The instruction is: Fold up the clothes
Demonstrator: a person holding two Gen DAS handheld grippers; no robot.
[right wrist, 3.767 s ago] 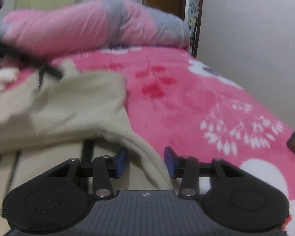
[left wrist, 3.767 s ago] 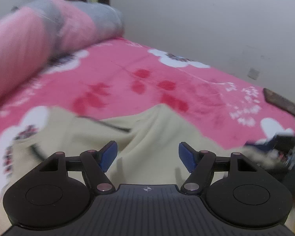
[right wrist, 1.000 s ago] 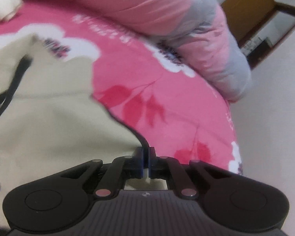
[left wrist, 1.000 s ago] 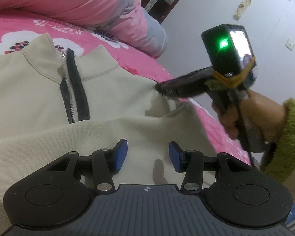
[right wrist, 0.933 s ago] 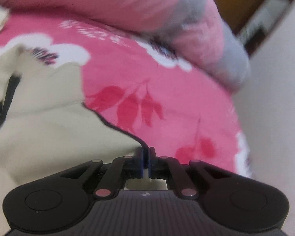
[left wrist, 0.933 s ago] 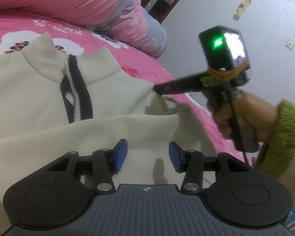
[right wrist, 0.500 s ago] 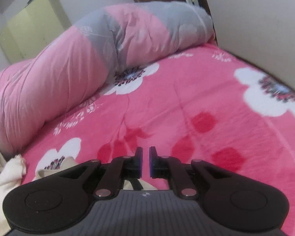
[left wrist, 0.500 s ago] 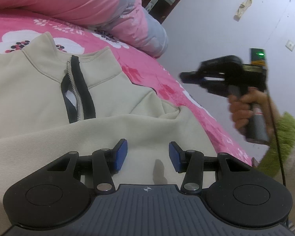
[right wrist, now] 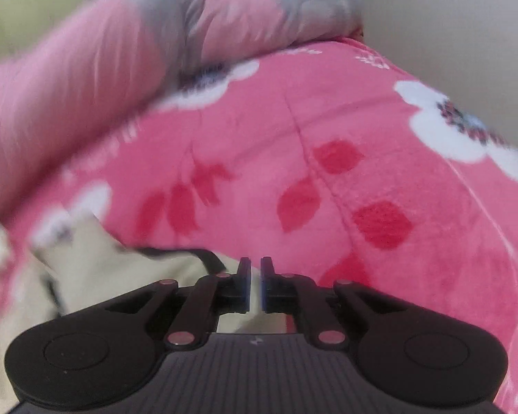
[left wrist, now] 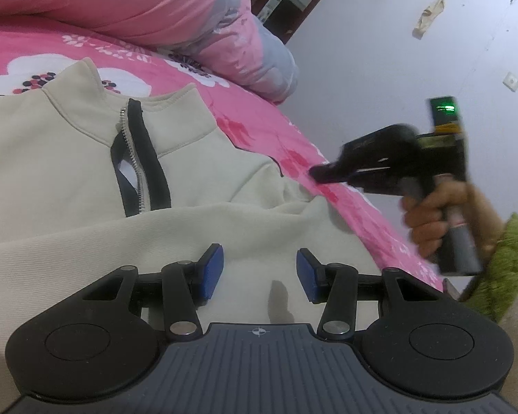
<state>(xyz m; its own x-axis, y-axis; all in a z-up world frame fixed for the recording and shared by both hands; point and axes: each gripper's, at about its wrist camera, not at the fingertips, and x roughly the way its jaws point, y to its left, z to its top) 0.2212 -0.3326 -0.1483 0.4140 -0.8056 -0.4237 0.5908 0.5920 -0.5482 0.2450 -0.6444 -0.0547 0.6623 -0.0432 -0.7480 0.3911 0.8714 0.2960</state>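
Cream zip-neck sweater [left wrist: 69, 179] lies spread on the pink floral bed [right wrist: 380, 172], collar toward the rolled quilt [left wrist: 127, 3]. Left tongs [left wrist: 258, 272] half open over its fabric, gripping nothing. Right tongs [right wrist: 255, 284] nearly closed, empty, above the bed beside the sweater's edge.

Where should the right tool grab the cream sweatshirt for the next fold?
Probably the shoulder edge of the cream sweatshirt, coming in from the bare pink blanket side: that edge lies free and slightly puckered, nearest the right tool, which is shut and empty.
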